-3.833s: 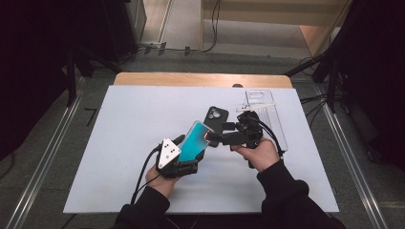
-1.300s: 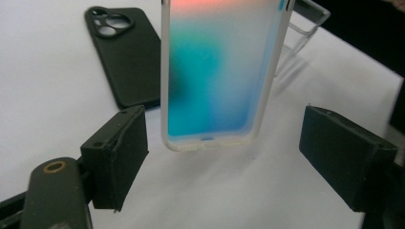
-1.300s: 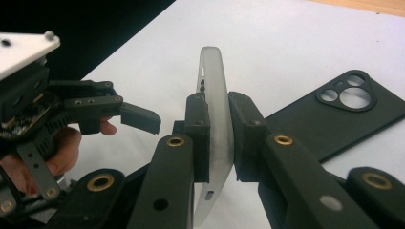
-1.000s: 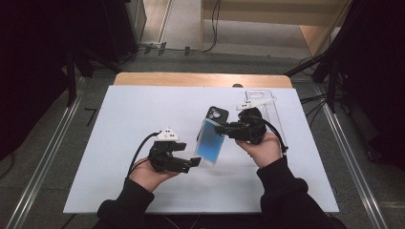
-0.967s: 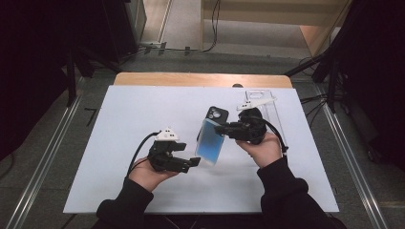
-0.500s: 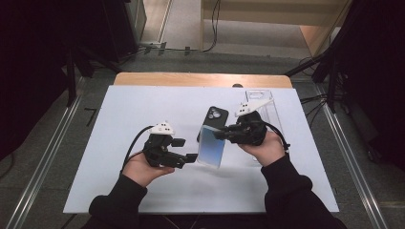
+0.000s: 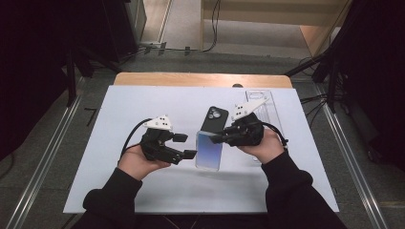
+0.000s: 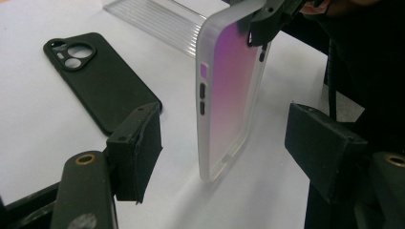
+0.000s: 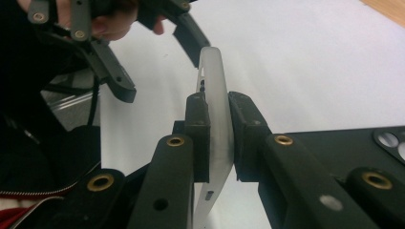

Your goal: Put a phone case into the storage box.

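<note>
White tabletop (image 7: 143, 191) below; frosted phone case (image 7: 208, 151) is clamped upright by right gripper (image 7: 217, 139), while left gripper (image 7: 187, 146), closing, remains unclenched beside it.

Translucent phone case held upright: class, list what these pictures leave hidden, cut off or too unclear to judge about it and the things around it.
- Translucent phone case: top edge cut off by the frame in the left gripper view; the right gripper covers part of it.
- Its bottom end: whether it touches the table cannot be told.
- Clear tray: partly hidden by the right gripper in the high view.
- Black phone case: near end hidden behind the left gripper.
</note>
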Motion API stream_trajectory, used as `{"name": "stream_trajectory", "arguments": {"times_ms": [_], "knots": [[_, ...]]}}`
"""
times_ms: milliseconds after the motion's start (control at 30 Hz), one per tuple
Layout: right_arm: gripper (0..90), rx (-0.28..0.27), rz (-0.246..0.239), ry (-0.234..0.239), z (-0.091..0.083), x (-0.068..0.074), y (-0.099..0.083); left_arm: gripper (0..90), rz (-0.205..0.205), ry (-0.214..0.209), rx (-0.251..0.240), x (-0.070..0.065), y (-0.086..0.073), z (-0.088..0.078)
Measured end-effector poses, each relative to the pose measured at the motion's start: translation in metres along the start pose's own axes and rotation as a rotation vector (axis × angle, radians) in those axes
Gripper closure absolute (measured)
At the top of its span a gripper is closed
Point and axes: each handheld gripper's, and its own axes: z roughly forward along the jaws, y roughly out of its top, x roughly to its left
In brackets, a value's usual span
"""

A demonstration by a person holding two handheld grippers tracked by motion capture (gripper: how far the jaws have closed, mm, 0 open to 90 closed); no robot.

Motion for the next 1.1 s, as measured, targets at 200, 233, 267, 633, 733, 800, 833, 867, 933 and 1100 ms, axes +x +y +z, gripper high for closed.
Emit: {"name": "stream_trajectory", "arguments": {"times_ms": [200, 233, 267, 633, 733, 800, 833, 867, 933, 1100], "knots": [[76.9, 0.011, -0.035, 0.052, 0.002, -0.001, 0.002, 32.9, 0.04, -0.026, 0.017, 0.002, 0.006, 0.0], [77.0, 0.011, -0.043, 0.056, 0.003, -0.001, 0.003, 32.9, 0.041, -0.036, 0.019, 0.002, 0.007, 0.0], [77.0, 0.011, -0.061, 0.066, 0.003, -0.001, 0.003, 32.9, 0.039, -0.049, 0.019, 0.003, 0.009, 0.0], [76.9, 0.023, -0.125, 0.132, 0.006, -0.001, 0.003, 40.8, 0.083, -0.111, 0.055, 0.009, 0.015, 0.009], [77.0, 0.031, -0.144, 0.138, 0.005, 0.0, 0.003, 44.4, 0.094, -0.123, 0.061, 0.009, 0.016, 0.01], [76.9, 0.031, -0.139, 0.142, 0.005, 0.0, 0.004, 49.2, 0.109, -0.141, 0.062, 0.008, 0.017, 0.011], [76.9, 0.03, -0.139, 0.142, 0.005, 0.0, 0.004, 49.5, 0.118, -0.146, 0.063, 0.007, 0.017, 0.012], [76.9, 0.032, -0.139, 0.145, 0.005, 0.0, 0.004, 50.7, 0.13, -0.154, 0.058, 0.007, 0.017, 0.012], [76.9, 0.039, -0.14, 0.155, 0.006, 0.001, 0.003, 56.5, 0.16, -0.16, 0.046, 0.006, 0.017, 0.012], [76.9, 0.044, -0.151, 0.174, 0.007, 0.001, 0.003, 69.5, 0.143, -0.174, 0.059, 0.007, 0.017, 0.012]]}}
